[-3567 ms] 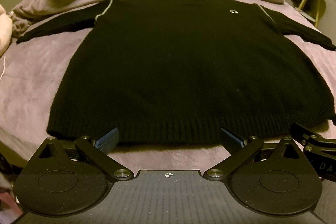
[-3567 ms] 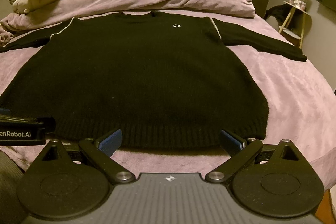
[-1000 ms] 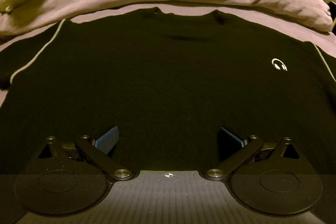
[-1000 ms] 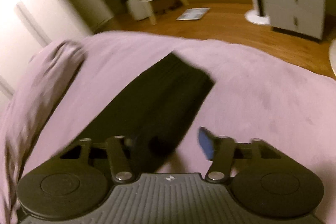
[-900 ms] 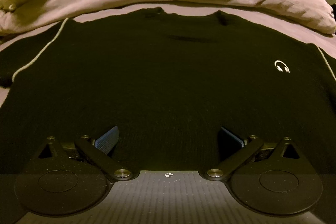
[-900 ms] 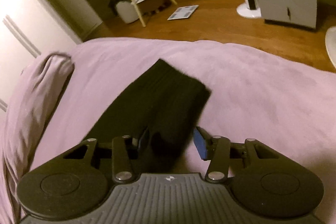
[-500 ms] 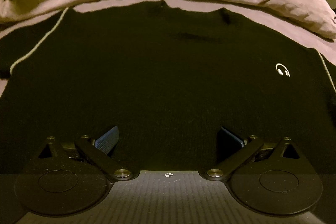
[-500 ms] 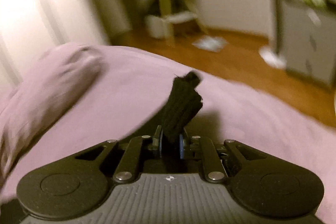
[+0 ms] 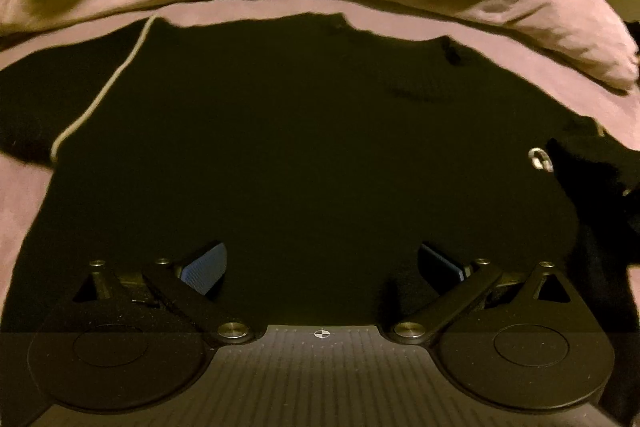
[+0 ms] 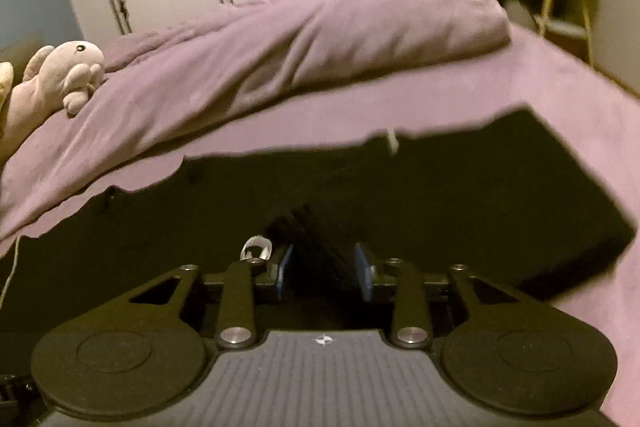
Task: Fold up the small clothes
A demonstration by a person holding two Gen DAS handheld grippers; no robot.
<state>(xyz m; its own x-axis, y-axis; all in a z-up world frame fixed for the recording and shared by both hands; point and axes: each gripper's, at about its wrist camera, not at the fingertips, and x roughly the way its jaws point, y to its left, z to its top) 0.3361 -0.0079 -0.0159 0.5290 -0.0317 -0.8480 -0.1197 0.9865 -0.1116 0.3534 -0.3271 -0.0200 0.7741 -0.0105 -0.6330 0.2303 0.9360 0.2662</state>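
So the right gripper (image 10: 323, 269) was over the black sweater's (image 9: 300, 155) chest mid-bed, jaws opening, sleeve cuff (image 10: 316, 243) loose between them. Left gripper (image 9: 320, 267) hovered spread wide, empty.

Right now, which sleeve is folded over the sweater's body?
The right sleeve, its cuff between the opening right tongs; the left sleeve lies spread out.
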